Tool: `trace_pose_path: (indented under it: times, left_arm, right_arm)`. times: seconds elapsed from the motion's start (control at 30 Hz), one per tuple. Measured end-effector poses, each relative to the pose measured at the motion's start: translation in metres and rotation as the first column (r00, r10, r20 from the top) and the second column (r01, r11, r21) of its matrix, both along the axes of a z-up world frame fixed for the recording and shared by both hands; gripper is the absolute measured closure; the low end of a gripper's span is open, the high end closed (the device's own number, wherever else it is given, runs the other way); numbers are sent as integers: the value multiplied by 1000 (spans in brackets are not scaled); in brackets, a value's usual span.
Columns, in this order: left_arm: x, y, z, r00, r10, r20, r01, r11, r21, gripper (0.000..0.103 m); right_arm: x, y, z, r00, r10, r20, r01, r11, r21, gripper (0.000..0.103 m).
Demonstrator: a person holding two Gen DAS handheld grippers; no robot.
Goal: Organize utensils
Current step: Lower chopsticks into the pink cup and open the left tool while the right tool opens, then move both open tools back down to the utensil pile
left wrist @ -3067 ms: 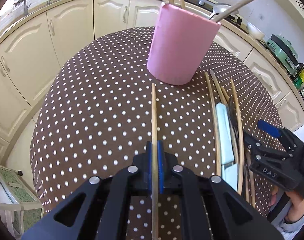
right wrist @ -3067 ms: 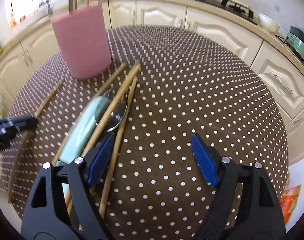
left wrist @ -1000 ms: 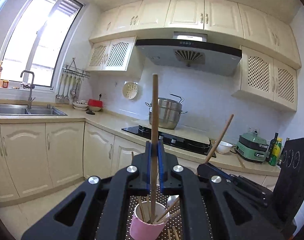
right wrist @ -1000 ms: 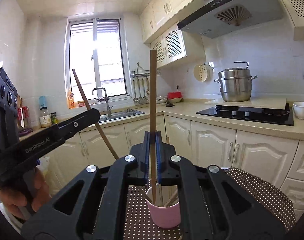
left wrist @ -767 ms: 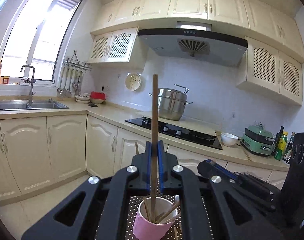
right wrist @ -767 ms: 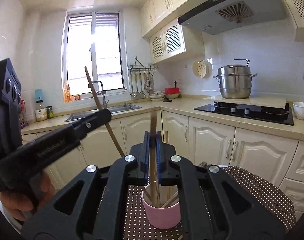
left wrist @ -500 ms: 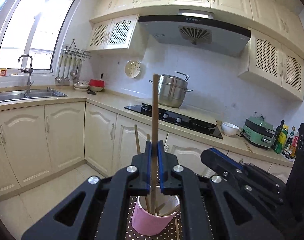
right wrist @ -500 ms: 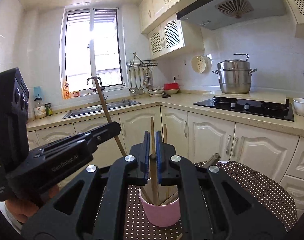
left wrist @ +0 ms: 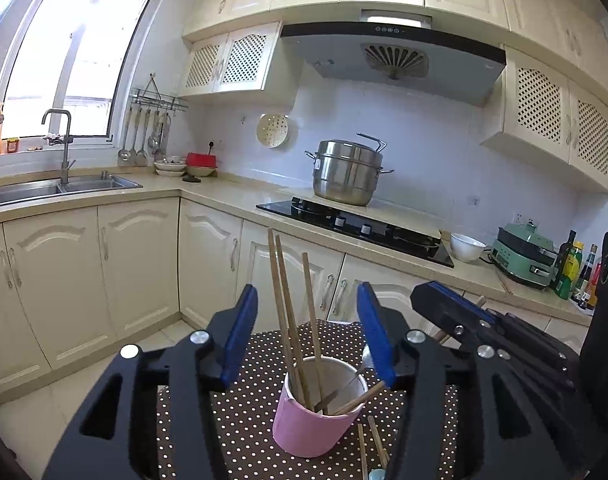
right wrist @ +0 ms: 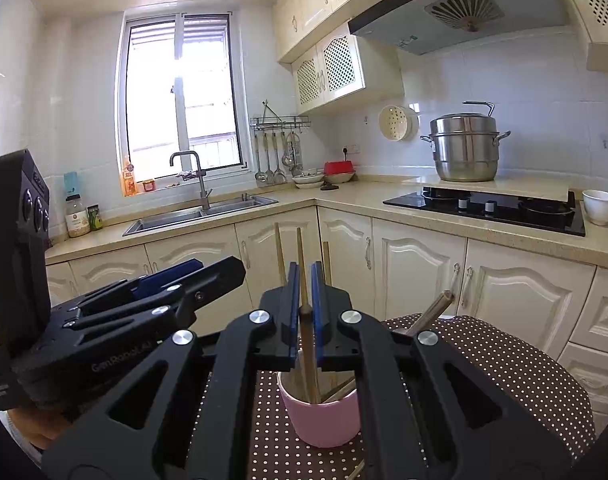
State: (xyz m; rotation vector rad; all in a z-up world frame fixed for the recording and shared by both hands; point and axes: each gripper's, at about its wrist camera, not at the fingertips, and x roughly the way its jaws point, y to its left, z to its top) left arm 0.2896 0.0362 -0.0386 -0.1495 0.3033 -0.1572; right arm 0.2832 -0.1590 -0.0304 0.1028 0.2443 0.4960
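A pink cup (left wrist: 316, 424) (right wrist: 324, 420) stands on the brown polka-dot table (left wrist: 239, 420) and holds several wooden chopsticks (left wrist: 287, 320). My left gripper (left wrist: 308, 336) hovers just above and in front of the cup. Its jaws are opening, and one chopstick (left wrist: 312, 304) stands free between them with its foot in the cup. My right gripper (right wrist: 305, 312) is shut on the top end of another chopstick (right wrist: 310, 360) whose lower end rests in the cup. Each gripper shows in the other's view, the right (left wrist: 436, 300) and the left (right wrist: 207, 276).
Two loose chopsticks (left wrist: 374, 446) lie on the table in front of the cup. A wooden handle (right wrist: 434, 310) leans out of the cup to the right. Cream cabinets, a sink (right wrist: 199, 212) and a hob with a steel pot (left wrist: 348, 172) stand behind the table.
My left jaws have parted and let go of their chopstick, which now stands in the cup. The left gripper sank toward the cup. The right gripper's chopstick slid down between its pads.
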Motion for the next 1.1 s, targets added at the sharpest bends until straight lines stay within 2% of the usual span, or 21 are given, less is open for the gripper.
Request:
trace_pose_path:
  times: [0.3, 0.37, 0.47, 0.53, 0.57, 0.7, 0.83, 0.97, 1.03, 1.1]
  left_arm:
    - [-24, 5, 10, 1000, 12, 22, -12, 1000, 6, 41]
    - [-32, 5, 13, 999, 17, 29, -18, 1000, 7, 40]
    - [-43, 8, 17, 999, 20, 36, -20, 1000, -3, 38]
    - [-51, 10, 20, 999, 23, 40, -23, 1000, -9, 36]
    - [-54, 10, 21, 999, 22, 38, -22, 1000, -6, 32]
    - [-69, 7, 17, 1000, 16, 18, -17, 1000, 19, 30]
    - [-75, 1, 3, 999, -17, -47, 19, 999, 32, 27]
    - [-71, -7, -23, 984, -59, -166, 68, 996, 50, 26]
    - [-66, -10, -41, 965, -78, -249, 95, 994, 58, 26]
    - [-62, -12, -62, 936, -88, -340, 114, 992, 58, 26]
  right_arm:
    - [-16, -2, 11, 1000, -16, 20, 16, 1000, -5, 94]
    - [-22, -5, 14, 999, -31, 30, 31, 1000, -3, 87]
    - [-33, -13, 19, 998, -51, 44, 50, 999, 13, 69]
    - [-41, -19, 22, 997, -61, 55, 60, 998, 29, 51]
    - [-46, -22, 22, 996, -65, 58, 63, 998, 29, 50]
    - [-63, -31, 18, 993, -96, 61, 97, 995, -9, 46]
    - [-75, -39, -1, 990, -136, 24, 137, 988, -69, 42]
    - [-77, -47, -33, 984, -155, -85, 142, 980, -142, 37]
    - [-73, -51, -59, 969, -164, -185, 129, 973, -190, 34]
    - [-71, -54, -83, 946, -180, -270, 119, 967, -226, 34]
